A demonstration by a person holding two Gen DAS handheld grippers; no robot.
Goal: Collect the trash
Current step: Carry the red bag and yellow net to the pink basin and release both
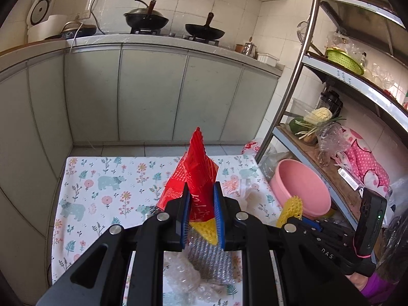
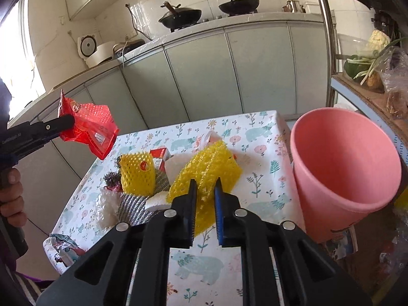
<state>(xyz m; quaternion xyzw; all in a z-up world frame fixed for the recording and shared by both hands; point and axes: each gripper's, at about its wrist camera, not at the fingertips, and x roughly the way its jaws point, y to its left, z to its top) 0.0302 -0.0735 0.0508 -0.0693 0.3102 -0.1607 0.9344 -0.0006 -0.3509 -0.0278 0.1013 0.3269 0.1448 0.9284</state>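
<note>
My left gripper (image 1: 201, 191) is shut on a red snack wrapper (image 1: 196, 170) and holds it above the floral-cloth table (image 1: 102, 178). The wrapper also shows in the right wrist view (image 2: 89, 130), raised at the left in the left gripper (image 2: 68, 123). My right gripper (image 2: 205, 186) is shut on a yellow foam net (image 2: 204, 170) and holds it above the table (image 2: 255, 137). That net shows in the left wrist view (image 1: 290, 209) next to the pink bin (image 1: 301, 188). The pink bin (image 2: 344, 165) stands open at the table's right edge.
More trash lies on the table: a second yellow foam net (image 2: 136, 173), a red-and-white carton (image 2: 160, 156), silver mesh (image 2: 132, 204), bubble wrap (image 1: 188, 278) and a crumpled wrapper (image 2: 63, 247). A metal shelf (image 1: 344, 132) stands to the right, kitchen cabinets (image 1: 153, 94) behind.
</note>
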